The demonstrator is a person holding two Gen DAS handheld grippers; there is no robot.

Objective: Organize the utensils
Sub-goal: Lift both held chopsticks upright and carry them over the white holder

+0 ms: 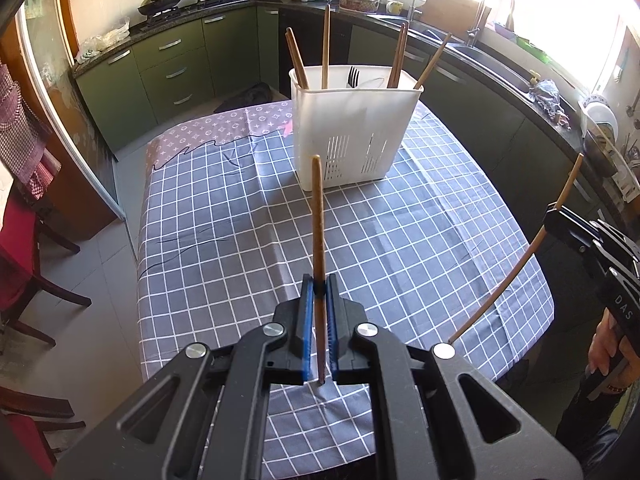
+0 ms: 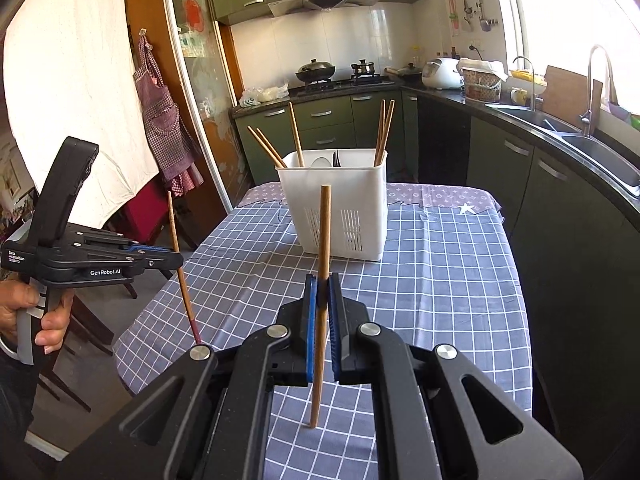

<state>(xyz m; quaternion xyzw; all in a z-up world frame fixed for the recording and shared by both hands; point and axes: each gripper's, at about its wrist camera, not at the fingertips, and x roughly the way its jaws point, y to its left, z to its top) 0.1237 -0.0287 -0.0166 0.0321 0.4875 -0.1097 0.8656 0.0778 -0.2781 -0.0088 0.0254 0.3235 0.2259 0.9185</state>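
My left gripper [image 1: 319, 280] is shut on a brown chopstick [image 1: 318, 216] that stands nearly upright over the checked tablecloth. The right wrist view shows this left gripper [image 2: 178, 261] at the left, with its chopstick [image 2: 182, 280] ending in a dark red tip. My right gripper [image 2: 322, 280] is shut on a second wooden chopstick [image 2: 324, 232], also upright. From the left wrist view, the right gripper [image 1: 554, 214] is at the right edge with its chopstick [image 1: 500, 280] slanting. Ahead of both stands a white slotted utensil holder [image 1: 348, 136] [image 2: 336, 208] with several chopsticks and a black fork [image 1: 353, 76].
The table [image 1: 224, 208] wears a blue-grey checked cloth and fills the middle. Green kitchen cabinets [image 1: 176, 64] and a counter with a sink [image 2: 592, 152] run behind and to the right. Wooden chairs [image 1: 36, 280] stand at the left. A hand [image 2: 24, 304] grips the left tool.
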